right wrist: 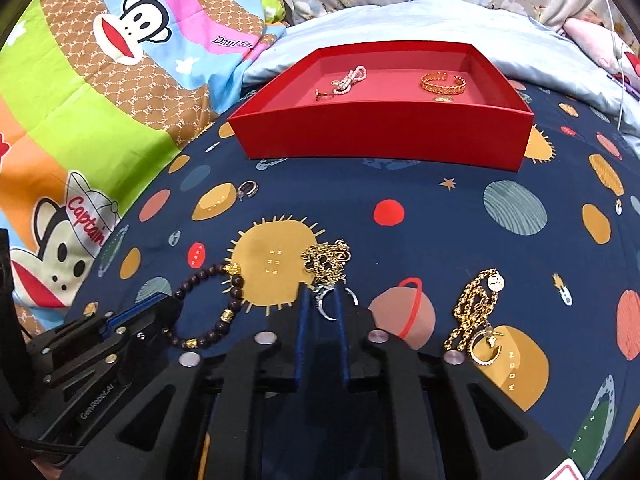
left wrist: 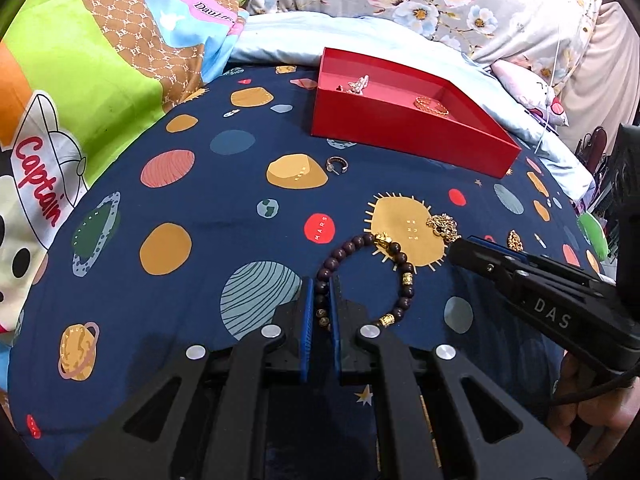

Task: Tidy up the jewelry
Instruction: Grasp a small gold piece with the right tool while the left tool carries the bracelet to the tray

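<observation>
In our left gripper (left wrist: 319, 300) the blue pads were closed on the dark wooden bead bracelet with gold charms (left wrist: 362, 276), which lay on the navy planet-print bedsheet (left wrist: 200, 208). Our right gripper (right wrist: 320, 304) had its pads pressed together on a silver crescent-shaped ring piece (right wrist: 329, 305), just below a tangled gold chain necklace (right wrist: 326, 260) that touched the pad tips. To the right of it lay a second gold chain with a round pendant (right wrist: 474, 308) and a gold hoop earring (right wrist: 485, 349). A small silver hoop earring (left wrist: 338, 165) lay alone, between the bracelet and the red open cardboard box (right wrist: 384, 136). Inside the box we saw a pink bead string (right wrist: 346, 79) and a gold cuff bangle (right wrist: 443, 82). Behind the box stood a pale blue pillow (right wrist: 400, 20) and, at the left, a colourful cartoon monkey blanket (right wrist: 100, 80).
</observation>
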Motion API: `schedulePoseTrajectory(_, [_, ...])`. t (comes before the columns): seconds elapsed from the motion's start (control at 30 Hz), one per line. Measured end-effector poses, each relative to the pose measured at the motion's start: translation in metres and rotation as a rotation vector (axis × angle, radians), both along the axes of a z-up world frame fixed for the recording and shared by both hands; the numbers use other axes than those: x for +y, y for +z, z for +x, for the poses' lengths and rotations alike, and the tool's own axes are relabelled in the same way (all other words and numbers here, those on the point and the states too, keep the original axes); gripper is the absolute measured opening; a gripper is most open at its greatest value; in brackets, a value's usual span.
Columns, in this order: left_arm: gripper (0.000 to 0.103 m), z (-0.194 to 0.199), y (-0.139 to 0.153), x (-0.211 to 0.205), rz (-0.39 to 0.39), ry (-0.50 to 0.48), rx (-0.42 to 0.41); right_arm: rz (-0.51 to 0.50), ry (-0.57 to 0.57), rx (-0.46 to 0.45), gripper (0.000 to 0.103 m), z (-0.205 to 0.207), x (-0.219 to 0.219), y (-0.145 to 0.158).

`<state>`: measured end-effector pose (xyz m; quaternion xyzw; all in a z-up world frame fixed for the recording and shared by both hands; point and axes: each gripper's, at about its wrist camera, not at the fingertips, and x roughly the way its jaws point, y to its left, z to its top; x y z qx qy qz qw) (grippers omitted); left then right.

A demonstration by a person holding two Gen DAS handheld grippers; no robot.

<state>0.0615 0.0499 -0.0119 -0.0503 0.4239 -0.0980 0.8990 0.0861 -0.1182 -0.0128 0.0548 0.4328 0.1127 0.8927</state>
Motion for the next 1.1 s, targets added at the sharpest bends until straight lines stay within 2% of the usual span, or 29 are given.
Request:
schedulePoseTrajectory(0.4, [0.007, 0.000, 0.000, 0.000, -0.003, 0.001, 0.000, -0.006, -0.009, -0.034, 0.001, -0.009, -0.008, 0.008])
schedulePoseTrajectory(0.7, [0.007, 0.001, 0.000, 0.000, -0.004, 0.001, 0.000, 0.008, -0.046, -0.049, 0.001, -0.020, -0.024, 0.015])
schedulePoseTrajectory(0.97, [0.007, -0.002, 0.002, -0.004, -0.004, -0.013, -0.002, 0.014, -0.067, -0.088, 0.001, -0.032, -0.036, 0.033])
schedulePoseTrajectory(1.1, [0.007, -0.005, 0.012, -0.007, -0.033, -0.040, -0.004, 0.028, -0.079, -0.105, 0.001, -0.037, -0.044, 0.042])
